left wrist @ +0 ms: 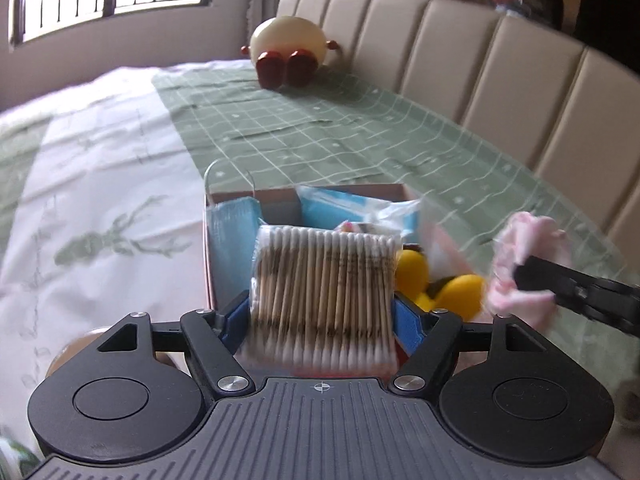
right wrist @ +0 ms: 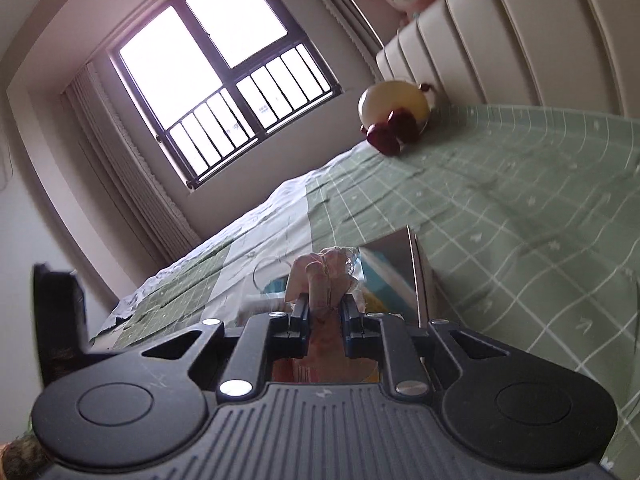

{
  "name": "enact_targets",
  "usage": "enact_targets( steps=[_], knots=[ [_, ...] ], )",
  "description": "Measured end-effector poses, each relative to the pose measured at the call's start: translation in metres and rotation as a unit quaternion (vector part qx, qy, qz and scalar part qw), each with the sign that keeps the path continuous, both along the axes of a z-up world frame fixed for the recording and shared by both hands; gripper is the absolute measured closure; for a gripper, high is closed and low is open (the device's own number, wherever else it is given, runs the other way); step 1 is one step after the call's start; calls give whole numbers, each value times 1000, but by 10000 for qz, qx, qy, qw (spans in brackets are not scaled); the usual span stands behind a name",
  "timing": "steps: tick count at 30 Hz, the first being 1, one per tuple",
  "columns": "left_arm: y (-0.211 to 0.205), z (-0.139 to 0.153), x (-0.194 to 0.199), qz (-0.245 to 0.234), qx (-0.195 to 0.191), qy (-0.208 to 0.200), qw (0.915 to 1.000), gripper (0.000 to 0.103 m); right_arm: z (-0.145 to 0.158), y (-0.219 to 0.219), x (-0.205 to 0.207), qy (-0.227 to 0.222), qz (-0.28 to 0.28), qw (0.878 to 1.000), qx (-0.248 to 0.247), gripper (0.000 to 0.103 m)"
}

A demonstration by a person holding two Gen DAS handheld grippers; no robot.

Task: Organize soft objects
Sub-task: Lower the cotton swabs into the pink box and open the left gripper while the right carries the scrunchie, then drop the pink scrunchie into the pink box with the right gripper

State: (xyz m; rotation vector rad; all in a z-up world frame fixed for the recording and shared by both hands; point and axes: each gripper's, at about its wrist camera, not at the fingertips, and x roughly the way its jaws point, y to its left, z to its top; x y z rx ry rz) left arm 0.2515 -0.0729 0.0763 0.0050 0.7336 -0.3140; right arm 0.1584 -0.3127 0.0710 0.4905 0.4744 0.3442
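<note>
**Both grippers loaded over the cardboard box on the bed**

At the far left of the left wrist view lies the white bedcover (left wrist: 100, 184) with its faint green deer print, and beside it the green checked cloth (left wrist: 320, 128) that runs up to the padded beige headboard (left wrist: 500, 64). A cream round plush toy with dark red feet (left wrist: 288, 48) sits on that cloth against the headboard, well apart from the work.

In the middle, the left gripper (left wrist: 322, 308) has its blue-padded fingers spread wide around a clear packet of cotton swabs (left wrist: 324, 292), gripping it by its two sides. The packet is held upright just above the near end of an open cardboard box (left wrist: 240, 196). Inside the box, a blue face mask (left wrist: 230, 240) stands against the left wall, a blue-and-white packet (left wrist: 360, 208) lies toward the back, and a yellow soft toy (left wrist: 440, 284) sits at the right, partly hidden behind the swabs.

To the right, the right gripper (left wrist: 520, 276) reaches in from the frame edge with a bunched pink soft cloth (left wrist: 528, 256), blurred, held beside the right side of the box. The right wrist view shows that gripper's (right wrist: 325, 312) fingers closed to a narrow gap on the pink cloth (right wrist: 320, 276), with the box's wall (right wrist: 416, 276) just beyond.
</note>
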Motion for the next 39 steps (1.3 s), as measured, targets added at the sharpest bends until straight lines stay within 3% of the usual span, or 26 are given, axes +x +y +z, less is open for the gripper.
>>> enact_targets(
  steps=[2,10,12,13,14,17,23,29,30,33,37,39],
  knots=[
    [-2,1,4,-135,13,-28,9999,26,-4,1,-2,-13,33,10000,7,88],
    [20,32,-8,34,-766,-487,9959,30,-9,5,-5,19,69,10000,1,88],
    [19,31,-7,-51,-785,-301,9964,51,-8,6,-5,27,72,10000,-19,88],
    [17,29,-7,-103,-734,-209,9970,77,-8,7,-5,29,78,10000,-25,88],
    [14,26,-9,-159,-631,-143,9978,88,-8,8,-5,37,94,9999,-27,88],
    [5,14,-14,-268,-280,23,9992,87,-4,8,-4,81,135,9998,-75,88],
    [5,-11,-5,-487,-451,393,9970,88,34,14,25,7,502,9976,-475,88],
    [24,1,-27,-581,-746,147,9954,87,57,43,107,957,1014,9877,-702,88],
    [29,5,-34,-618,-737,249,9951,87,56,51,121,1071,990,9861,-791,88],
    [50,19,-59,-576,-874,-140,9944,87,39,83,163,1571,964,9779,-986,88],
    [87,16,-99,-258,-859,-334,9954,87,1,123,198,2422,629,9513,-1799,88],
    [105,7,-121,-151,-772,-340,9963,87,-6,129,199,2309,390,9496,-2084,88]
  ],
)
